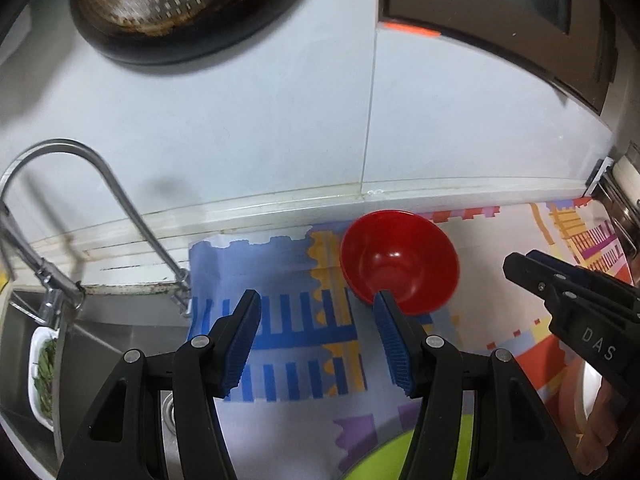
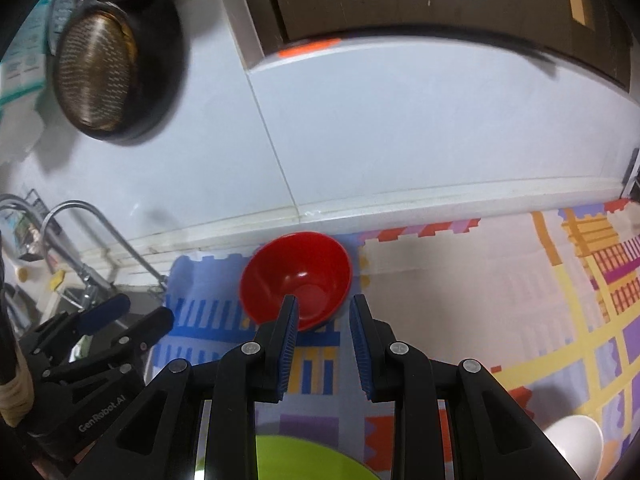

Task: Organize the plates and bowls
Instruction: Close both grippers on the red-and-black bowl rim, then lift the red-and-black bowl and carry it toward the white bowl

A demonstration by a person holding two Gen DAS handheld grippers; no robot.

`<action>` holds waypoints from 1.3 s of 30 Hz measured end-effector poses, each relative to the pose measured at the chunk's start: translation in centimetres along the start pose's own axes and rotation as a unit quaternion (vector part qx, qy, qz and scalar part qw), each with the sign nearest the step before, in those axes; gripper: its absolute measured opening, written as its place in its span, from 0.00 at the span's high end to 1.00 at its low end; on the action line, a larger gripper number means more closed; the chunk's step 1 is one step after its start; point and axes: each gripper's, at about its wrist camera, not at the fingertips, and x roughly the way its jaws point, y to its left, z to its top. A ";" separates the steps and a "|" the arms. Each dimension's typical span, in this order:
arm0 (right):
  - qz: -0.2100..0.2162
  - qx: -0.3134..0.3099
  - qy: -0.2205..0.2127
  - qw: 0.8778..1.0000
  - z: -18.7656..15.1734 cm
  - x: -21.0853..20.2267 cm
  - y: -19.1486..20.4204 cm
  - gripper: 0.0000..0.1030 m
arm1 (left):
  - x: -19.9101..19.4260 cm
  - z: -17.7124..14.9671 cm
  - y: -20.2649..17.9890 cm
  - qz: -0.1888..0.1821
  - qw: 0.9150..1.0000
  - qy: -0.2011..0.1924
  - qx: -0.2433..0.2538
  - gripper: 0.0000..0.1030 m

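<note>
A red bowl sits on a mat patterned in blue, yellow, orange and purple blocks; beside the mat, nearer the camera, lies a lime-green plate.

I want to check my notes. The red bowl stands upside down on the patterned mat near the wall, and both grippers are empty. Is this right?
Not quite: the red bowl stands upright, its hollow open, as the right wrist view shows. It is on the patterned mat near the wall, and the left gripper and right gripper are empty.

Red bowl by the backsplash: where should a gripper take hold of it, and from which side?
Probably the near rim of the red bowl, from the counter side. It sits upright and empty, tilted toward the cameras, so one finger goes inside and one outside the thin wall.
</note>
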 end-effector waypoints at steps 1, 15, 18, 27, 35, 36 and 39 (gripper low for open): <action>-0.003 0.001 0.003 1.000 0.1 0.5 -0.1 0.73 | 0.5 0.1 0.0 -0.001 1.000 0.002 0.001 0.44; -0.013 0.053 0.060 0.997 0.5 8.4 -1.5 0.73 | 8.7 1.5 0.1 -0.022 0.999 0.049 -0.007 0.44; -0.013 0.064 0.070 0.995 0.4 9.6 -1.9 0.73 | 10.2 1.5 -0.1 -0.025 0.998 0.059 -0.006 0.44; -0.014 0.090 0.088 0.992 0.4 11.5 -2.7 0.75 | 13.0 1.4 -0.7 -0.045 0.996 0.082 -0.012 0.57; -0.014 0.085 0.088 0.992 0.7 12.0 -2.4 0.88 | 13.8 1.4 -0.7 -0.087 0.991 0.098 -0.034 0.78; -0.013 0.085 0.088 0.992 0.8 12.0 -2.3 0.89 | 13.7 1.4 -0.9 -0.087 0.991 0.098 -0.029 0.82; -0.014 0.084 0.089 0.992 0.9 12.1 -2.2 0.90 | 13.6 1.5 -1.5 -0.079 0.992 0.094 -0.015 0.86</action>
